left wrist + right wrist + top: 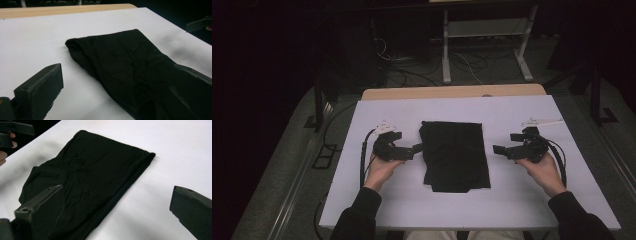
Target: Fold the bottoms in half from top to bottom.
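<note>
Left hand-held gripper (416, 148) jaws apart at folded black cloth (455, 155), right hand-held gripper (504, 144) spread wide beside it, white table (512, 200)

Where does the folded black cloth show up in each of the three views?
High view: the folded black cloth lies mid-table on the white table cover, between the two tools.
Left gripper view: it runs from centre to lower right.
Right gripper view: it fills the centre and left.
Shared landmark: the white table cover around the cloth.
</note>
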Demonstrator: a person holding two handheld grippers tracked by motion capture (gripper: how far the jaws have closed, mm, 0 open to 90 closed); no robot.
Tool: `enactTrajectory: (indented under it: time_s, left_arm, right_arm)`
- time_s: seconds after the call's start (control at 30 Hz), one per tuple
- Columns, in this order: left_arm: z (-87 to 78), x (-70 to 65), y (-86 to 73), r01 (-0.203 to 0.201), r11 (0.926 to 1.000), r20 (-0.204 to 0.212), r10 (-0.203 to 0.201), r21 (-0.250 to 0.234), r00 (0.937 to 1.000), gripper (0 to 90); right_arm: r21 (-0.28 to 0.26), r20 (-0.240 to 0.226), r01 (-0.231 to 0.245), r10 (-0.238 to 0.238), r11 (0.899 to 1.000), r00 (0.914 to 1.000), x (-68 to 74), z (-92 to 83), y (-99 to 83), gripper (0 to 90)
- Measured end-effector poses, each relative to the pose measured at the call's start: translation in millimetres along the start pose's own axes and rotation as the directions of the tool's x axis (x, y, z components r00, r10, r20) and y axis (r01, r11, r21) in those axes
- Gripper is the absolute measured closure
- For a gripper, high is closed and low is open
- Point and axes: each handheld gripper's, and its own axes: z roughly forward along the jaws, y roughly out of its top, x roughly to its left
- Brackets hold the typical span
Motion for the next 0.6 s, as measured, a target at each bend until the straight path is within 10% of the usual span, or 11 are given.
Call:
enactTrajectory:
  time_s: [0.6]
  left_arm:
    - [-25.9, -19.4, -29.4, -0.048, 0.9982, 0.023, 0.049, -0.035, 0.9985, 0.0]
  right_arm:
    - [-0.008, -0.013, 0.028, -0.028, 1.000, 0.9995, 18.7, -19.0, -25.7, 0.0]
